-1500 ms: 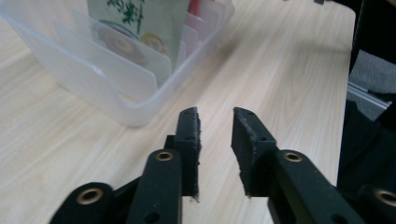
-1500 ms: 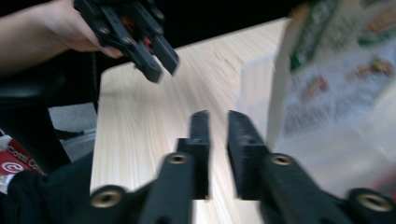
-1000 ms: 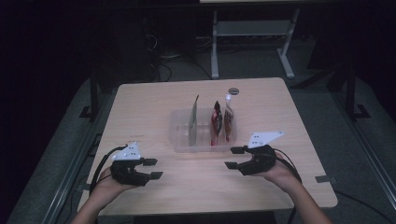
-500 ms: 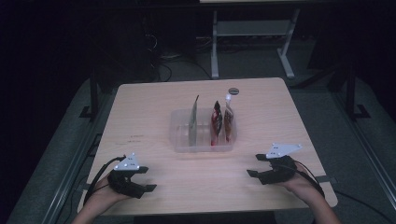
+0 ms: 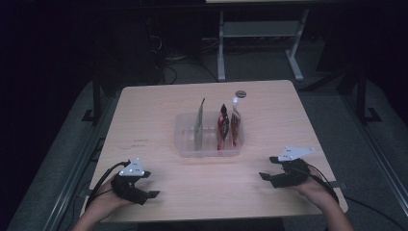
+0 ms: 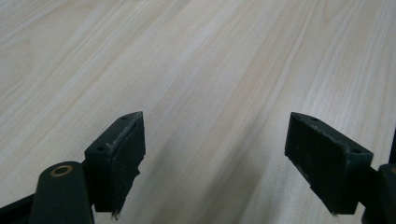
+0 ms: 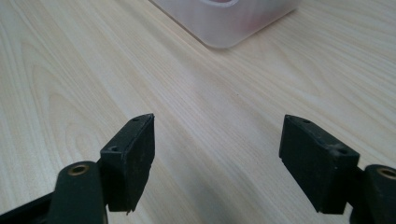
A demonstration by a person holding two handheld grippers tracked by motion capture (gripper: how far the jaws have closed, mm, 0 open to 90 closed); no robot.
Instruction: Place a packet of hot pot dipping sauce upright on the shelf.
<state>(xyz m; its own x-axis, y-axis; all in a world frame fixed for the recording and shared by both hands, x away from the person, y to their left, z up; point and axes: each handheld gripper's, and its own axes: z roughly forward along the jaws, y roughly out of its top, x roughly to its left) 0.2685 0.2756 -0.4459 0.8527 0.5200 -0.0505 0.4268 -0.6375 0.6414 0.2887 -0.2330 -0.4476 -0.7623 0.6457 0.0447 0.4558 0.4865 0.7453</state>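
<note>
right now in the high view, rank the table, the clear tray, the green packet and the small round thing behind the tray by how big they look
1. table
2. clear tray
3. green packet, standing upright in the tray
4. small round thing, the smallest; it lies farthest from the camera, which shrinks it a little

My left gripper [image 5: 144,190] sits low near my side of the table, held in my left hand [image 5: 103,204], with its grey three-cornered plate on top, its cable looping back toward my forearm, and its jaws spread wide with nothing between them, as the left gripper view [image 6: 215,163] shows. My right gripper [image 5: 274,173] is held the same way in my right hand [image 5: 315,190], well apart from the left, pointing inward across the table. Its jaws gape just as wide and empty in the right gripper view [image 7: 217,161].
</note>
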